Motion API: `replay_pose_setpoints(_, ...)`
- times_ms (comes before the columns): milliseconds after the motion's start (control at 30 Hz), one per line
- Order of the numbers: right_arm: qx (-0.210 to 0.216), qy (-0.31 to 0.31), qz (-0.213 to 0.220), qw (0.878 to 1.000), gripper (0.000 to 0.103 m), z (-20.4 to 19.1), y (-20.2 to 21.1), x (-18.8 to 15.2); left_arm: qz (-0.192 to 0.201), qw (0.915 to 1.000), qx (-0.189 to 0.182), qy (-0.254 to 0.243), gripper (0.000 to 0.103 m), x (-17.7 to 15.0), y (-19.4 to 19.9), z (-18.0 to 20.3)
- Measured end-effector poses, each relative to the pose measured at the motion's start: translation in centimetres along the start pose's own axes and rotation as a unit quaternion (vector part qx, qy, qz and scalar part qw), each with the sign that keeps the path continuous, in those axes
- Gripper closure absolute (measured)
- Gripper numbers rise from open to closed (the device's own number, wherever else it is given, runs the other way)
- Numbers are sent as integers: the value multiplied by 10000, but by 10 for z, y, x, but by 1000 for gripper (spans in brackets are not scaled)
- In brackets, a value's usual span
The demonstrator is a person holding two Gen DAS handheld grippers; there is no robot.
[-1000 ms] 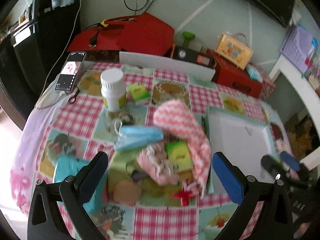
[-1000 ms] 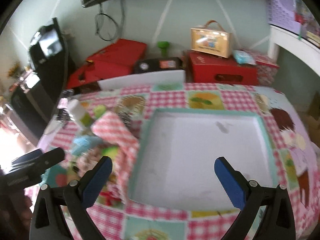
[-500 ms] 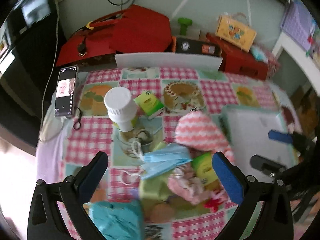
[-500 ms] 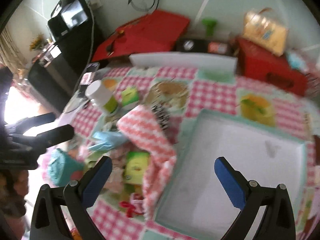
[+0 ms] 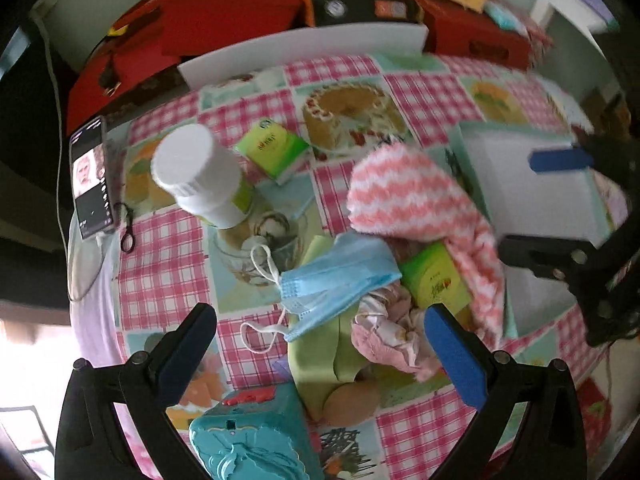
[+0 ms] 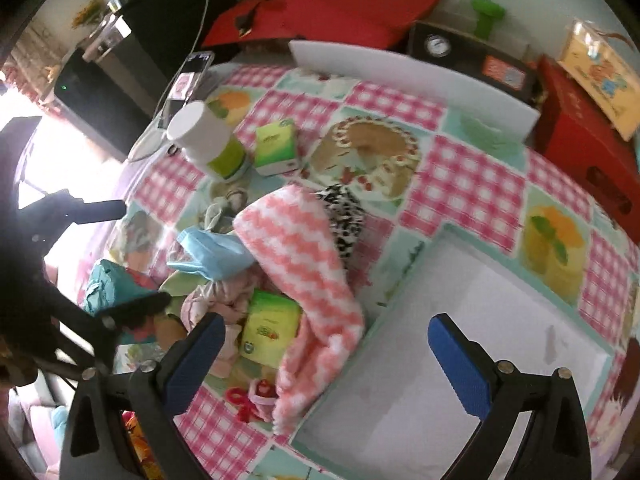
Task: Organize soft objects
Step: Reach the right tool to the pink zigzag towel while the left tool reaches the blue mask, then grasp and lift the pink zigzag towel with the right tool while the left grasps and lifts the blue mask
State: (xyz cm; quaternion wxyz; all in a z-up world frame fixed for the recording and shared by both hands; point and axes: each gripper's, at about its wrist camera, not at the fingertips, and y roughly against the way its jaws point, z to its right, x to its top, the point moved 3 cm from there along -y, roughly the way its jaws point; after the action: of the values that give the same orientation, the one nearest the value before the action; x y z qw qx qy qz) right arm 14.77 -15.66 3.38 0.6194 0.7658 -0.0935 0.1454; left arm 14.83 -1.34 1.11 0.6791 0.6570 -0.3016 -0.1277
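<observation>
A pile of soft things lies mid-table: a pink-and-white zigzag towel (image 5: 416, 196) (image 6: 304, 264), a blue face mask (image 5: 336, 276) (image 6: 212, 252), a crumpled pink cloth (image 5: 384, 340) (image 6: 216, 300), a light green cloth (image 5: 316, 360) and a black-and-white patterned cloth (image 6: 344, 220). My left gripper (image 5: 320, 348) is open above the mask and pink cloth. My right gripper (image 6: 328, 352) is open above the towel's near end, beside the white tray (image 6: 460, 360) (image 5: 520, 184).
Among the pile are green tissue packs (image 5: 436, 280) (image 6: 276, 148), a white-capped bottle (image 5: 200, 176) (image 6: 204, 140), a glass jar (image 5: 260, 240) and a teal toy box (image 5: 248, 436). A phone (image 5: 90, 176) lies at the table's left edge. Red bags and boxes (image 6: 580, 132) stand behind.
Both grippers have tilted down and moved in over the pile. The left went leftward toward the mask, the right from the tray toward the towel. Both stay open and empty.
</observation>
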Motion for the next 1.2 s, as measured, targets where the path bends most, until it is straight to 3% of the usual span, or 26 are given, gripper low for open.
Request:
replay_pose_setpoints(133, -28, 155, -143, 9998, 16, -3, -15, 4, -101, 9996, 127, -223, 1, 2, -9, 7)
replay_pose_setpoints(300, -49, 345, -258, 9991, 25, -7, -31, 6, -119, 9989, 210, -392, 7, 8, -18, 11)
replay_pose_setpoints(367, -73, 453, -280, 9986, 28, -10, -36, 7, -122, 9986, 237, -449, 18, 10, -22, 12)
replay_pose_setpoints(533, 20, 511, -369, 9980, 42, -12, -50, 7, -217, 9986, 201, -444, 30, 14, -36, 13)
replay_pose_setpoints(633, 18, 528, -431, 9977, 48, -13, -60, 7, -305, 9986, 119, -404, 45, 16, -44, 12)
replay_pose_setpoints(1033, 220, 207, -520, 9982, 51, -4, -87, 14, -464, 9988, -114, 58, 70, 24, -72, -5)
replay_pose_setpoints(1200, 271, 87, -473, 9985, 60, 3, -87, 19, -439, 9987, -128, 220, 85, 26, -77, -13)
